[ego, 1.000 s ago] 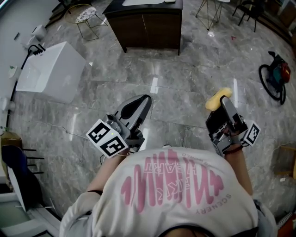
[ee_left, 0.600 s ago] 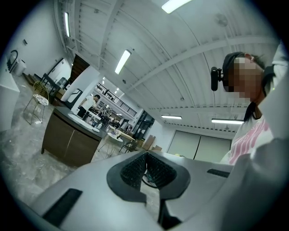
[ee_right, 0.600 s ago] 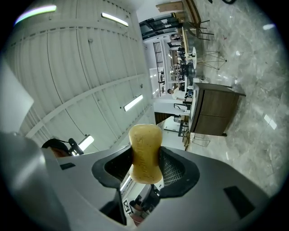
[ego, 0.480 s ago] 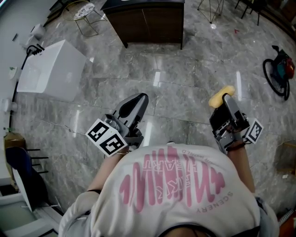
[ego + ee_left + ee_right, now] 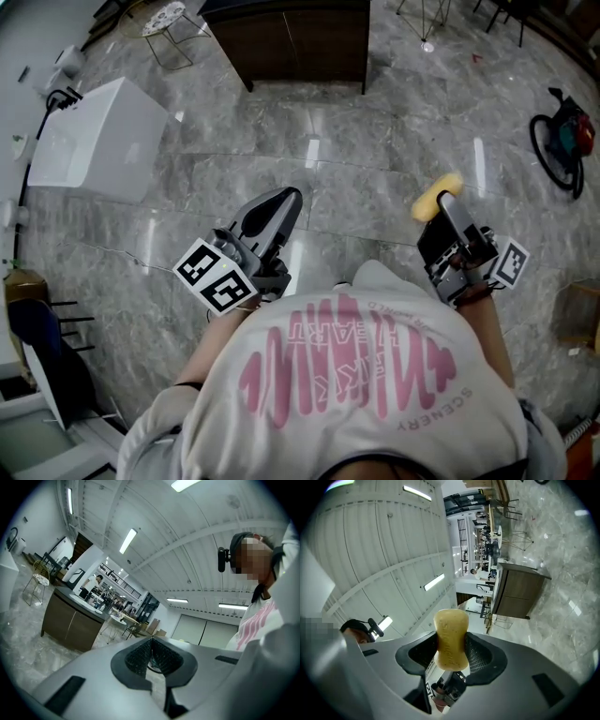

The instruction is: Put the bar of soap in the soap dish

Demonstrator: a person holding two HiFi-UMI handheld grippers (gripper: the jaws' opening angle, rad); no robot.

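Note:
A yellow bar of soap [image 5: 431, 199] [image 5: 451, 640] is clamped between the jaws of my right gripper [image 5: 442, 202] [image 5: 451, 651], held up in the air above the marble floor at the right of the head view. My left gripper [image 5: 274, 203] [image 5: 151, 654] is shut with nothing between its jaws, at the left of the head view and pointing up and forward. No soap dish shows in any view.
A dark wooden counter [image 5: 291, 37] stands ahead at the top of the head view. A white box-shaped unit [image 5: 98, 141] is at the left. A wire side table [image 5: 169, 28] stands beside the counter, and a round black and red object [image 5: 562, 150] lies at the right.
Both grippers have stayed nearly where they were, the soap still in the right one. The head view has shifted slightly, so the counter sits higher in the picture.

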